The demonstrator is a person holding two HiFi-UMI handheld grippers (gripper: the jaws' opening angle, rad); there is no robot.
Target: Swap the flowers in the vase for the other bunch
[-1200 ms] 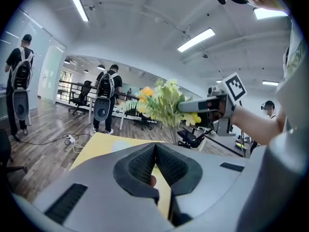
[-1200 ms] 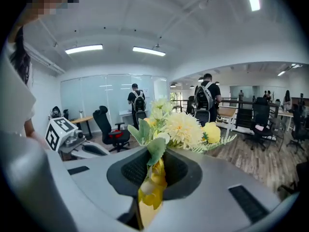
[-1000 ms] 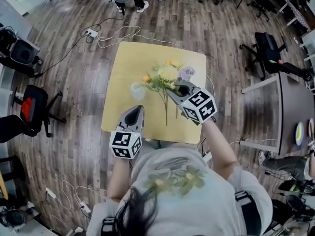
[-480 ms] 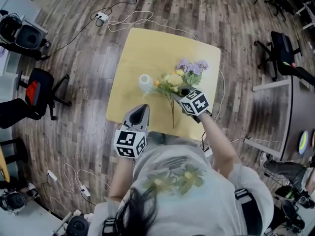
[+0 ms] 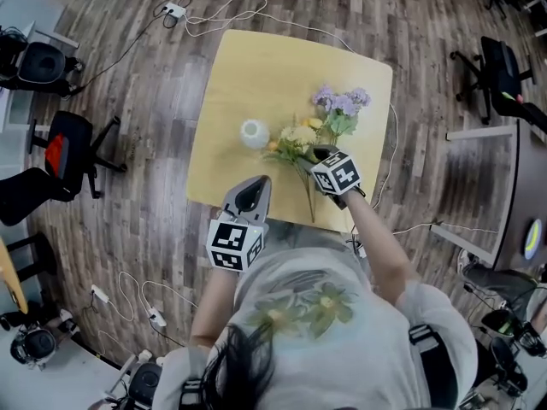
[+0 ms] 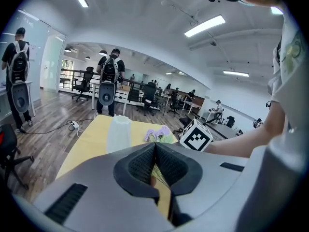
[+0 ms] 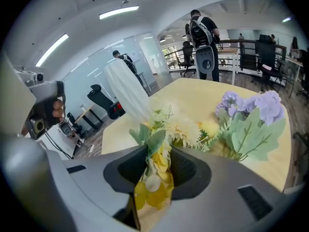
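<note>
Our right claw [image 5: 314, 155] is opening around the yellow bunch [image 5: 293, 140] on the tabletop [image 5: 256, 75]. Our left claw [image 5: 255, 183] hovers closed, empty.

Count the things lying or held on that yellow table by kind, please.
White vase: 1
Flower bunches: 2 (yellow bunch, purple bunch)
Total: 3

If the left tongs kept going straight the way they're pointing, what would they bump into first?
Most likely the yellow table, since the left tongs tilt downward over its near edge. The vase stands slightly left of that line and the yellow bunch slightly right; depth is hard to judge.
</note>
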